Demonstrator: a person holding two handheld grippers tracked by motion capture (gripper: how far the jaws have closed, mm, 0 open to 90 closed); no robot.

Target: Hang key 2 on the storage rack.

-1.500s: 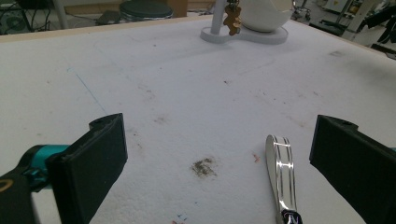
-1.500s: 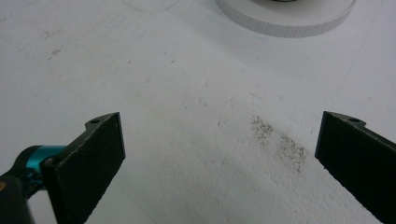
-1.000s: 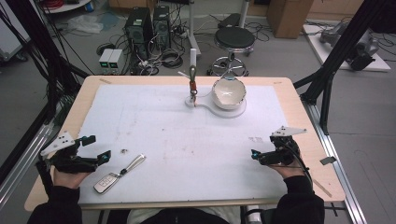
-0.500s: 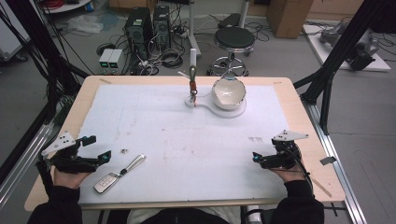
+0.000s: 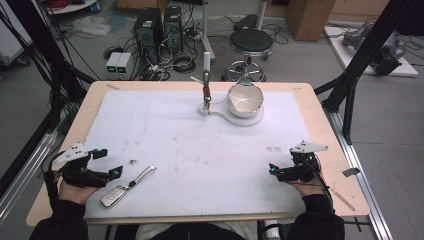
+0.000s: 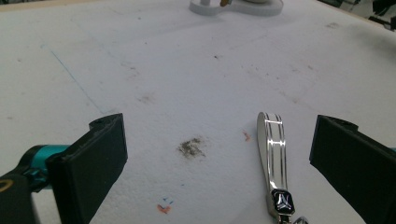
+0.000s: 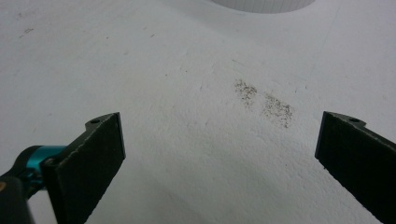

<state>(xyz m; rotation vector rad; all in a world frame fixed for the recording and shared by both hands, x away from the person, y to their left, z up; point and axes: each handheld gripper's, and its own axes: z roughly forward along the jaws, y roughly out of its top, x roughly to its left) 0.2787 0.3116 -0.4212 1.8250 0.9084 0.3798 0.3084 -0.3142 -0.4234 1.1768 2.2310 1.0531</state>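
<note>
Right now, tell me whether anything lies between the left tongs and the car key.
Nothing visible does. The left tongs stand open just left of the car key, whose silver strap lies on bare white mat between the jaws, nearer the right one. Only a small dirt smudge marks the mat there.

White bowl (image 5: 244, 99) on stand (image 5: 250, 119), stool (image 5: 251, 40), computers (image 5: 161, 24)

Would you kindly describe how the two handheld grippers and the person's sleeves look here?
Each gripper, left gripper and right gripper, has a black body, two flat black jaws and turquoise metal fittings by the jaws. A pale grey three-cornered plate sits on top of each. A black cable trails from the right one. The person's sleeves are black.
</note>
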